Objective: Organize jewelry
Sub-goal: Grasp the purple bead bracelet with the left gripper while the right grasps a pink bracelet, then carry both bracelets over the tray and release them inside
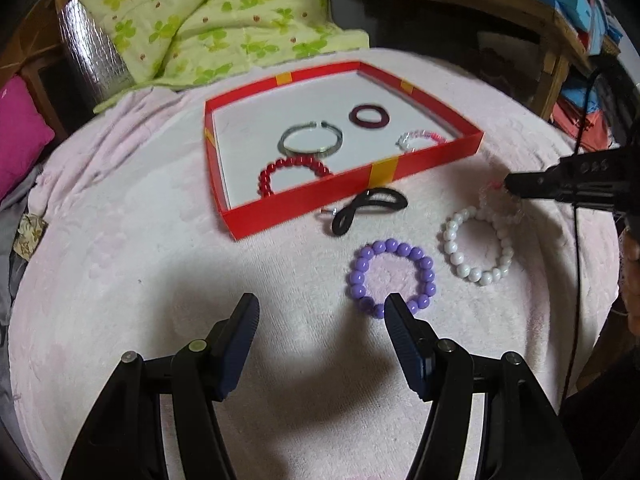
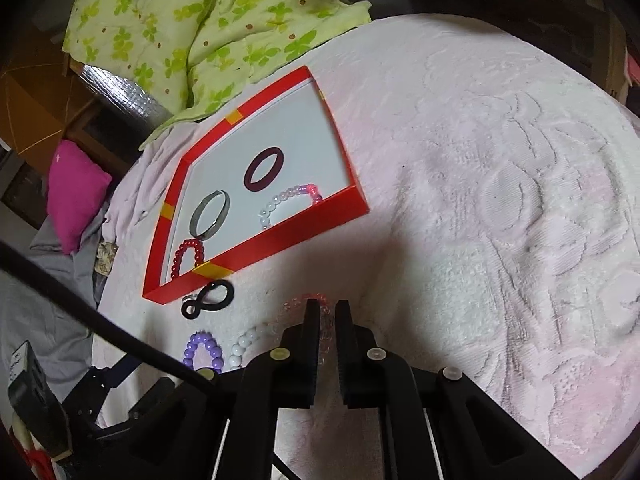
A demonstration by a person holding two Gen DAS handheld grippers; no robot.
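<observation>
Low in the frame, the right gripper [image 2: 327, 312] has its jaws pinching a clear pink bracelet [image 2: 310, 300] — overlapping the white bracelet [image 1: 476, 246], which may drag along — left gripper [image 1: 322, 312] jaws spread, empty.

A red tray [image 1: 304, 204] with yellow tape patches and white floor is showing beside purple [image 1: 392, 278], white [image 1: 476, 250] and black [image 1: 368, 208] pieces on pale pink embossed cloth [image 1: 160, 280]; a green-leafed quilt [image 1: 208, 12] is lying behind.
</observation>
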